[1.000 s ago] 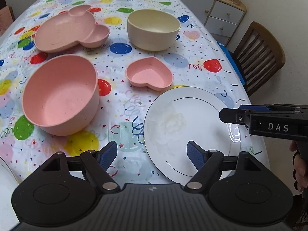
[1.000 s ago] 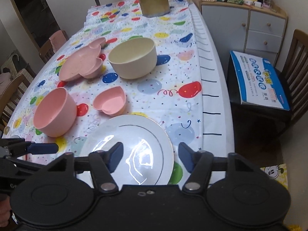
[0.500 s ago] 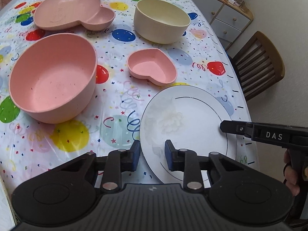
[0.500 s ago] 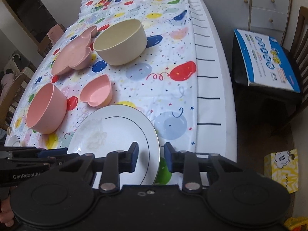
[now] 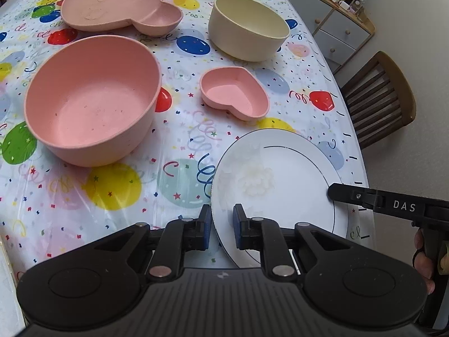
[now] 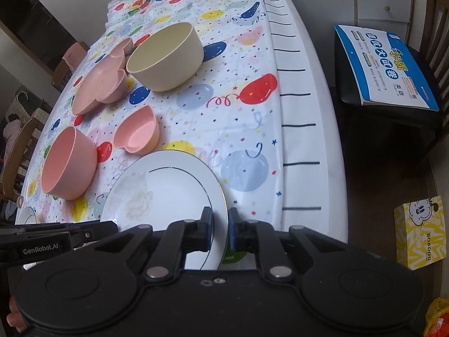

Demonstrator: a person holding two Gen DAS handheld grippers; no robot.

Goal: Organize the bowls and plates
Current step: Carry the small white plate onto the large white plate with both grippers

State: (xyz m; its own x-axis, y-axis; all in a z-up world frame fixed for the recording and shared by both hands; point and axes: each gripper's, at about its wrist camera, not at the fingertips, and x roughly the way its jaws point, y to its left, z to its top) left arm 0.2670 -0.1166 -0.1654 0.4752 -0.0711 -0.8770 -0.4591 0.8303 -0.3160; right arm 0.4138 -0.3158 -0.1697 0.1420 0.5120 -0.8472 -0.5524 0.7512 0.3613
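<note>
A white plate with a thin dark ring (image 5: 283, 179) lies near the table's front right corner; it also shows in the right wrist view (image 6: 168, 193). My left gripper (image 5: 221, 231) is shut on the plate's near left rim. My right gripper (image 6: 220, 231) is shut on its right rim and shows in the left wrist view (image 5: 336, 193). Behind stand a large pink bowl (image 5: 92, 98), a pink heart-shaped dish (image 5: 234, 92), a cream bowl (image 5: 248, 28) and a pink mouse-shaped divided plate (image 5: 120, 2).
The table (image 6: 303, 129) carries a balloon-print cloth; its right edge is close to the plate. A wooden chair (image 5: 381, 98) stands to the right. Another chair holds a blue booklet (image 6: 384, 67). A yellow box (image 6: 421, 233) is on the floor. A cabinet (image 5: 336, 28) stands behind.
Both grippers went from wide open to shut on opposite rims of the white plate. Both have moved down and closer to the table.
</note>
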